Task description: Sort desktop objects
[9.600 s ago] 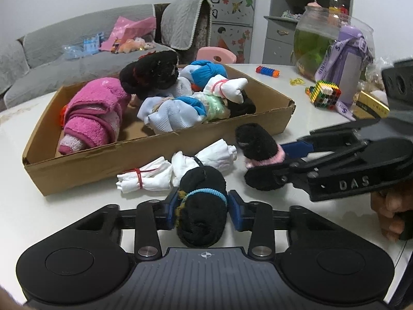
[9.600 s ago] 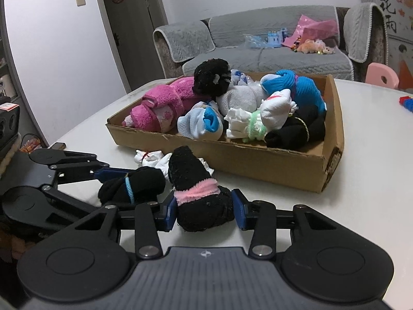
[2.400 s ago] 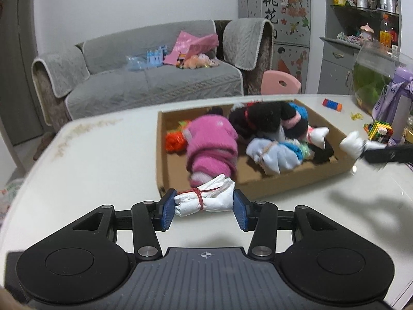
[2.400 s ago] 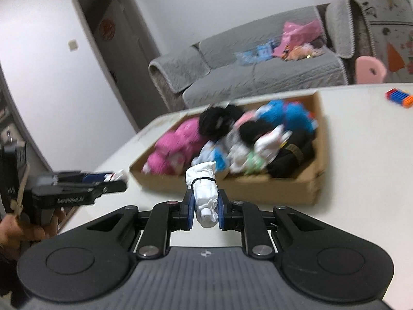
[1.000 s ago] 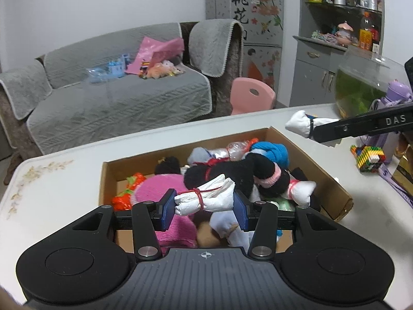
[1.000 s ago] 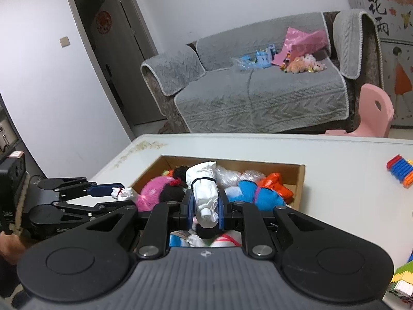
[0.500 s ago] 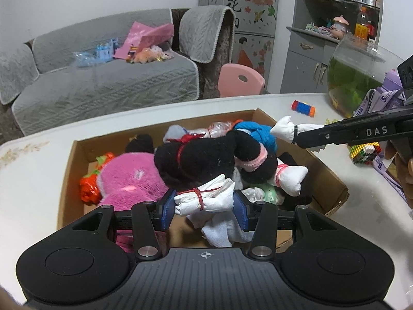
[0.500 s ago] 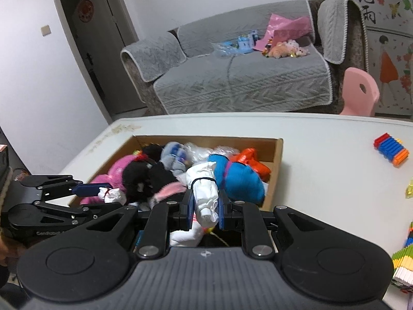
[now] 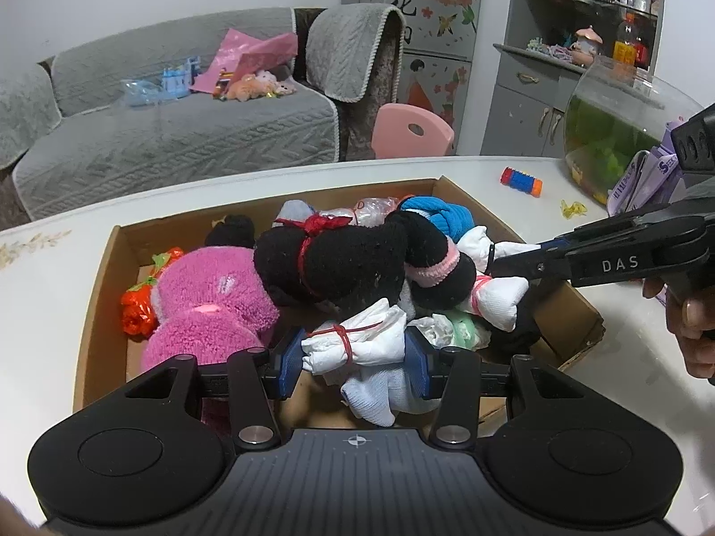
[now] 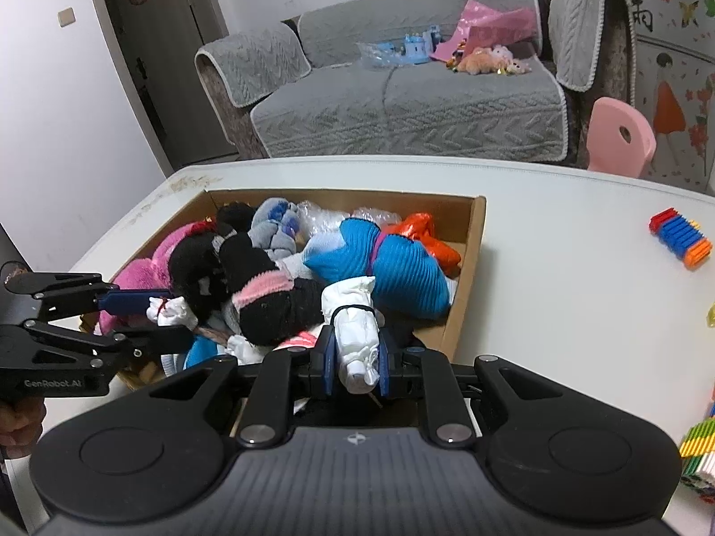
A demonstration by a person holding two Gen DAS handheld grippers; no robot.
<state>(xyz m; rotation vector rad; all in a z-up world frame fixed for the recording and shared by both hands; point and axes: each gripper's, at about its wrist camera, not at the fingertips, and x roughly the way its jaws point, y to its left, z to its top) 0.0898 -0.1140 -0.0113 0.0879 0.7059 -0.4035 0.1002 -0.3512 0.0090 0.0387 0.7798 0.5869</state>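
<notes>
A quilted grey sofa [image 9: 178, 134] backs the glossy white table [image 10: 558, 277] bearing a cardboard box [image 9: 96, 295] of fuzzy sock rolls. Both tongs have sunk lower over it since a second ago. The left gripper [image 9: 353, 357] clamps a red-banded white bundle [image 9: 357, 341] at 6 o'clock; the right gripper [image 10: 356, 357], pinched narrow, holds a black-banded white bundle [image 10: 355, 335].

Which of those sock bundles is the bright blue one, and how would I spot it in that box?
Start at the cardboard box on the white table. Inside, toward the far right corner, lies the bright blue sock bundle, next to an orange-red crinkly bag. It is the only ribbed blue bundle, cinched in the middle by a purple band.
</notes>
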